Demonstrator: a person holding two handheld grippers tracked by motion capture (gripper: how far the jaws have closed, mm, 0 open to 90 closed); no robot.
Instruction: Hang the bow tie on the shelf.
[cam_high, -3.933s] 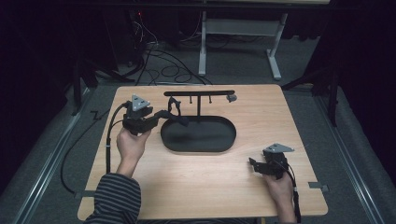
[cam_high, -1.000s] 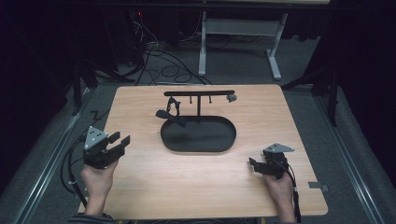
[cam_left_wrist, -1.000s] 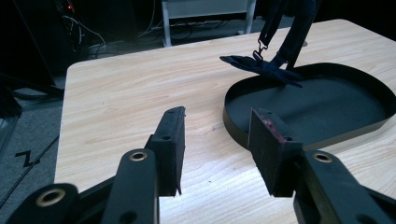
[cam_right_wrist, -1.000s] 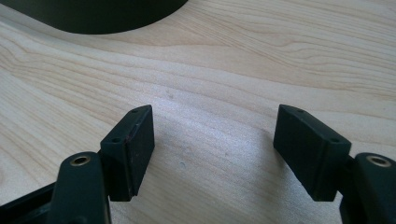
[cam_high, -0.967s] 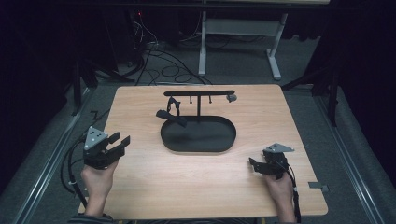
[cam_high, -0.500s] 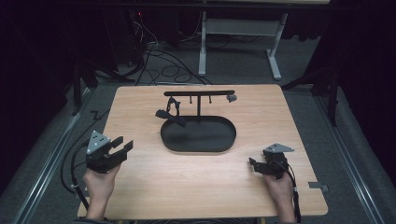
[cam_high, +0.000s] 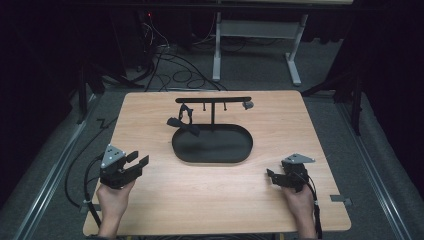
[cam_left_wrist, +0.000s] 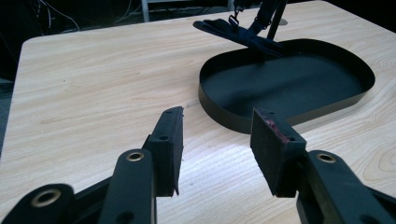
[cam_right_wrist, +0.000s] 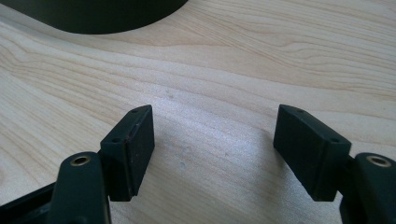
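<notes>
Both the left gripper (cam_high: 136, 164) and right gripper (cam_high: 273, 177) rest released and empty, because the dark strap (cam_left_wrist: 238, 33) ahead of the left jaws already hangs on the black metal stand (cam_high: 213, 100).

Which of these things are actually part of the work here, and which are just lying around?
Part of the work: dark strap hung on the rack above the black tray; left gripper and right gripper, both open and empty.

Just about: floor cables, white table frame.
</notes>
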